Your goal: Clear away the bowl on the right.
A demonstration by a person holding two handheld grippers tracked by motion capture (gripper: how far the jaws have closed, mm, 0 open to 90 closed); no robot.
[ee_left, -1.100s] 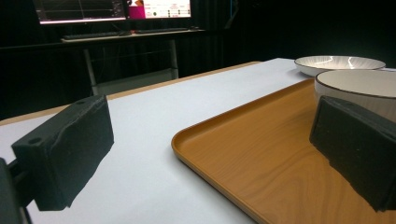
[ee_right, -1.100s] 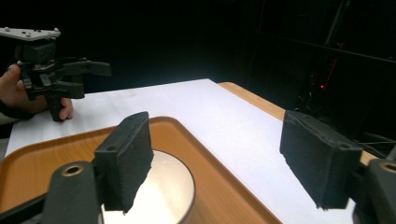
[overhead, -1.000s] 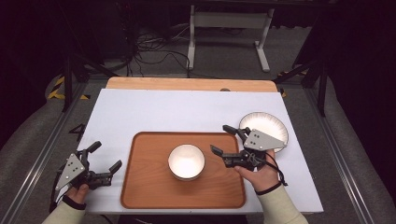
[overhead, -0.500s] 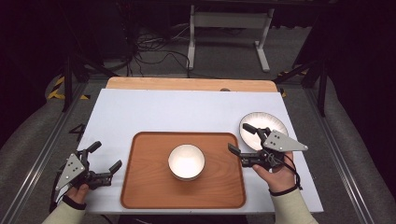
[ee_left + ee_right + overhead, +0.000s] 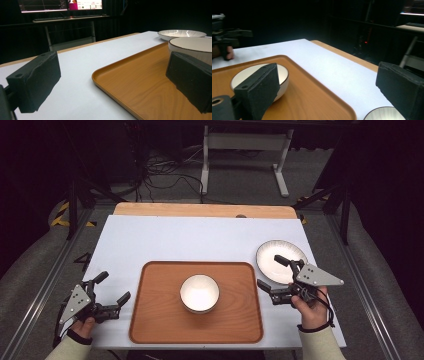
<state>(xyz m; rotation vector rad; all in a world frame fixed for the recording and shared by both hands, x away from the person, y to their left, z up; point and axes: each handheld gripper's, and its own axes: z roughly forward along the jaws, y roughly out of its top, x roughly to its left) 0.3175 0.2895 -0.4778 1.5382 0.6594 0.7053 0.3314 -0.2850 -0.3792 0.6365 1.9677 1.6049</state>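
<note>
A white bowl [image 5: 199,292] stands in the middle of a brown wooden tray [image 5: 150,320]. A white plate [image 5: 274,256] lies on the white table top to the tray's right. My right gripper [image 5: 268,271] hovers at the tray's right edge, one finger over the plate's near rim; its jaws have just been opening and nothing is between them. In the right gripper view the gripper [image 5: 329,92] frames the bowl [image 5: 249,73], tray [image 5: 312,100] and plate rim [image 5: 384,113]. My left gripper [image 5: 113,286] is open left of the tray, and the left gripper view [image 5: 112,82] shows its jaws empty.
The white table top [image 5: 200,240] has a wooden strip [image 5: 200,210] along its far edge. Beyond it are a desk frame [image 5: 245,155] and cables [image 5: 160,175] on the floor. Grey padded rails run along both sides. In the left gripper view, monitors [image 5: 60,5] glow at the back.
My right gripper has moved right, from beside the bowl over the tray to the tray's right edge near the plate, and its jaws stand wider. The left gripper has kept still.
</note>
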